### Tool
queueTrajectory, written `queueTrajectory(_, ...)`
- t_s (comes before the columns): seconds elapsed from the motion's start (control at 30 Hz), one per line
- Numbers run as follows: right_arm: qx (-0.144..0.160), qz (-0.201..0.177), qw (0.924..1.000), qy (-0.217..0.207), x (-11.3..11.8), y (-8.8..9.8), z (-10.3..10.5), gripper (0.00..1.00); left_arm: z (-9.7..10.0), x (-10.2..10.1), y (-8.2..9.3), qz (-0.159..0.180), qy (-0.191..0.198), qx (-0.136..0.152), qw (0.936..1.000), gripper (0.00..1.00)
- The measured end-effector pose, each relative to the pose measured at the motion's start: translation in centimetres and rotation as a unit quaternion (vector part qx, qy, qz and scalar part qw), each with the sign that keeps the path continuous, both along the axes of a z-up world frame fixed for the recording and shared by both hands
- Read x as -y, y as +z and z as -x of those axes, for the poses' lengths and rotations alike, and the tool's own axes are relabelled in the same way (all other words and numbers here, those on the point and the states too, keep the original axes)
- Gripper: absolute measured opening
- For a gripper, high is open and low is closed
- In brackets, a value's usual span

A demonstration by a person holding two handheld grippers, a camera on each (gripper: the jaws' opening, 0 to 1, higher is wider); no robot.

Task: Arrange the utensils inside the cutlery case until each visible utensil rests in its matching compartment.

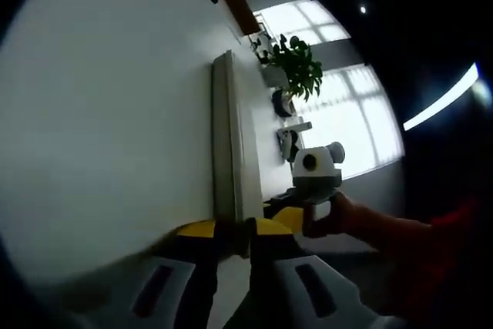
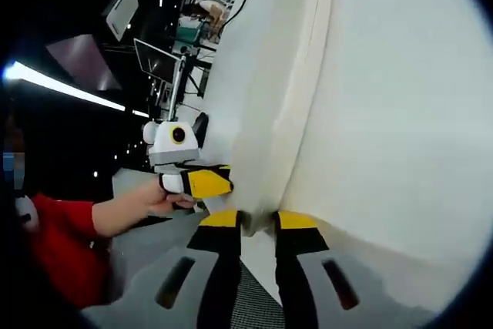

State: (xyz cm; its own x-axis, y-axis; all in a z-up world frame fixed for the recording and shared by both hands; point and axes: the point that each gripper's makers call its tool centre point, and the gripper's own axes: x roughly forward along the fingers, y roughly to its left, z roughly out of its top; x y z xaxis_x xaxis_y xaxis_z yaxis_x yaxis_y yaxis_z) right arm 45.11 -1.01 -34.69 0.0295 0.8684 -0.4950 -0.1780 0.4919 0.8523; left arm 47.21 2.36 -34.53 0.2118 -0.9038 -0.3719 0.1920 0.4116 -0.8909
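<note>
A: How many things are there to count?
B: One cutlery case [image 1: 228,140], closed and cream-white, on a white table [image 1: 100,113]. Two grippers. No utensil can be seen.

A: Where does the case sit?
B: In the left gripper view it runs from 6 o'clock up toward 12, its long axis pointing away from the jaws. In the right gripper view the case [image 2: 281,90] leans from 6 toward 1 o'clock.

A: And the claws?
B: The left gripper [image 1: 231,230] pinches the case's near end with a narrow gap. The right gripper [image 2: 258,221] does likewise, its yellow tips on either side of the edge.

A: Room to move?
B: Bare tabletop lies broad at 9 o'clock in the left gripper view; the table's edge, a potted plant [image 1: 296,63] and windows are at 2 o'clock.
</note>
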Motion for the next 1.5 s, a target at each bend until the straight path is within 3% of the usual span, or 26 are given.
queueTrajectory(0.07, -0.005, -0.002, 0.9999, -0.013, 0.0, 0.0, 0.0, 0.13, -0.2, 0.1, 0.1, -0.001, -0.003, -0.007, 1.0, 0.15)
queueTrajectory(0.1, -0.008, -0.006, 0.9995, -0.029, -0.1, 0.0, -0.1, 0.13, -0.4, 0.0, 0.2, -0.004, -0.001, 0.009, 1.0, 0.16)
queueTrajectory(0.13, -0.007, -0.007, 0.9994, -0.033, -0.2, 0.0, -0.1, 0.14, -0.4, -0.1, 0.1, -0.002, 0.004, -0.01, 0.9999, 0.17)
queueTrajectory(0.23, -0.019, -0.015, 0.9973, -0.069, -0.8, 0.0, -0.6, 0.14, -1.1, -0.7, 0.1, 0.006, 0.023, -0.018, 0.9996, 0.18)
queueTrajectory(0.27, -0.025, -0.018, 0.997, -0.071, -0.9, 0.0, -0.5, 0.14, -1.1, -0.8, 0.2, 0.013, 0.032, -0.04, 0.9986, 0.17)
queueTrajectory(0.33, -0.016, -0.015, 0.9975, -0.067, -0.9, 0.0, -0.4, 0.14, -1.0, -1.2, 0.0, 0.018, 0.027, -0.035, 0.9989, 0.17)
queueTrajectory(0.43, -0.013, -0.01, 0.9974, -0.07, -1.0, 0.4, -0.1, 0.15, -1.0, -1.3, 0.6, 0.047, 0.04, -0.064, 0.9961, 0.13)
queueTrajectory(0.57, -0.074, -0.047, 0.9912, -0.099, -0.9, 1.0, 0.6, 0.1, -2.5, -2.3, 1.2, 0.063, 0.081, -0.099, 0.9898, 0.14)
queueTrajectory(0.63, -0.087, -0.067, 0.9892, -0.097, -0.4, 1.4, 0.6, 0.05, -3.4, -2.7, 2.5, 0.07, 0.087, -0.076, 0.9908, 0.15)
queueTrajectory(0.7, -0.089, -0.048, 0.9892, -0.106, -0.1, 1.5, 1.0, 0.08, -3.5, -2.8, 3.0, 0.071, 0.084, -0.072, 0.9913, 0.17)
queueTrajectory(0.77, -0.07, -0.033, 0.993, -0.089, 0.1, 1.4, 0.9, 0.07, -3.8, -3.0, 2.6, 0.063, 0.093, -0.07, 0.9912, 0.17)
queueTrajectory(0.83, -0.053, -0.048, 0.9926, -0.098, -0.4, 2.7, 0.5, 0.05, -3.6, -3.2, 1.9, 0.043, 0.094, -0.078, 0.9916, 0.17)
queueTrajectory(0.9, -0.074, -0.058, 0.9898, -0.107, -1.1, 3.7, 0.7, 0.13, -3.1, -2.8, 1.6, 0.036, 0.077, -0.082, 0.993, 0.17)
queueTrajectory(0.93, -0.06, -0.057, 0.9901, -0.113, -1.3, 4.0, 0.5, 0.18, -2.8, -2.7, 1.5, 0.028, 0.065, -0.085, 0.9939, 0.18)
queueTrajectory(0.97, -0.03, -0.04, 0.9913, -0.122, -0.9, 3.3, -0.7, 0.21, -2.4, -2.5, 1.3, 0.014, 0.048, -0.07, 0.9963, 0.19)
queueTrajectory(1.0, -0.028, -0.022, 0.9911, -0.128, -0.8, 2.8, -0.9, 0.2, -2.3, -2.4, 1.2, 0.005, 0.043, -0.063, 0.9971, 0.22)
queueTrajectory(1.07, -0.068, -0.022, 0.991, -0.113, -1.1, 2.3, -0.2, 0.1, -2.6, -2.6, 1.1, -0.002, 0.056, -0.062, 0.9965, 0.24)
queueTrajectory(1.13, -0.083, -0.023, 0.9897, -0.114, -1.9, 1.6, 0.1, 0.03, -2.7, -2.8, 0.9, 0.001, 0.067, -0.069, 0.9954, 0.23)
queueTrajectory(1.23, -0.094, -0.038, 0.9864, -0.129, -3.4, 1.6, 0.1, 0.04, -2.7, -3.0, 1.0, -0.001, 0.055, -0.067, 0.9962, 0.23)
queueTrajectory(1.3, -0.086, -0.055, 0.9847, -0.141, -4.2, 1.3, -1.1, 0.03, -3.7, -4.2, 1.0, -0.021, 0.065, -0.045, 0.9966, 0.24)
queueTrajectory(1.37, -0.095, -0.064, 0.9803, -0.161, -5.2, 1.2, -2.0, 0.03, -5.6, -5.9, 1.5, -0.04, 0.099, -0.015, 0.9942, 0.23)
queueTrajectory(1.4, -0.089, -0.061, 0.9818, -0.157, -5.7, 1.1, -2.1, 0.03, -6.9, -6.9, 2.0, -0.046, 0.121, 0.005, 0.9916, 0.23)
queueTrajectory(1.5, -0.086, -0.07, 0.9772, -0.181, -7.4, 0.9, -3.8, 0.03, -8.5, -8.7, 2.8, -0.044, 0.152, 0.008, 0.9873, 0.24)
